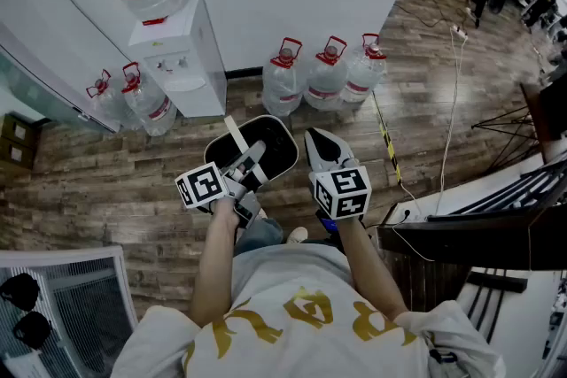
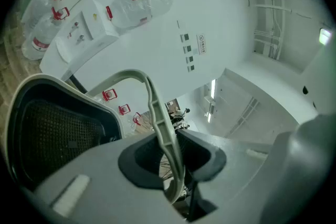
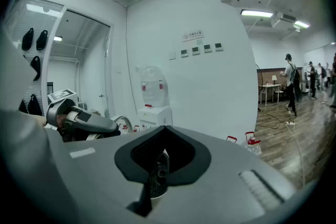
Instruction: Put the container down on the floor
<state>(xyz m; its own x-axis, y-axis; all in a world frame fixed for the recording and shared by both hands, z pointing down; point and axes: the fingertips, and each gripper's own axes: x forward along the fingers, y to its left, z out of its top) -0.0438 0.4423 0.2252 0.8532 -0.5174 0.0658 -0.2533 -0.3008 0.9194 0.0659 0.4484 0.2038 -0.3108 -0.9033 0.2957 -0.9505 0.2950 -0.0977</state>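
Observation:
A black container (image 1: 276, 146) with a pale rim and a mesh-textured inside (image 2: 52, 136) hangs above the wooden floor in front of me. My left gripper (image 1: 252, 155) is shut on its pale handle (image 2: 156, 110), which runs up between the jaws (image 2: 170, 165). To the container's right, my right gripper (image 1: 317, 140) is shut with nothing seen held. In the right gripper view (image 3: 157, 168) a strip of the container's mesh shows through the notch behind the jaws, and the left gripper (image 3: 79, 122) shows at the left.
A white water dispenser (image 1: 180, 57) stands against the wall ahead. Three water bottles (image 1: 325, 73) stand to its right and two more (image 1: 133, 99) to its left. A cable (image 1: 452, 102) crosses the floor. A dark desk (image 1: 483, 226) is at my right, a white rack (image 1: 66, 301) at my left.

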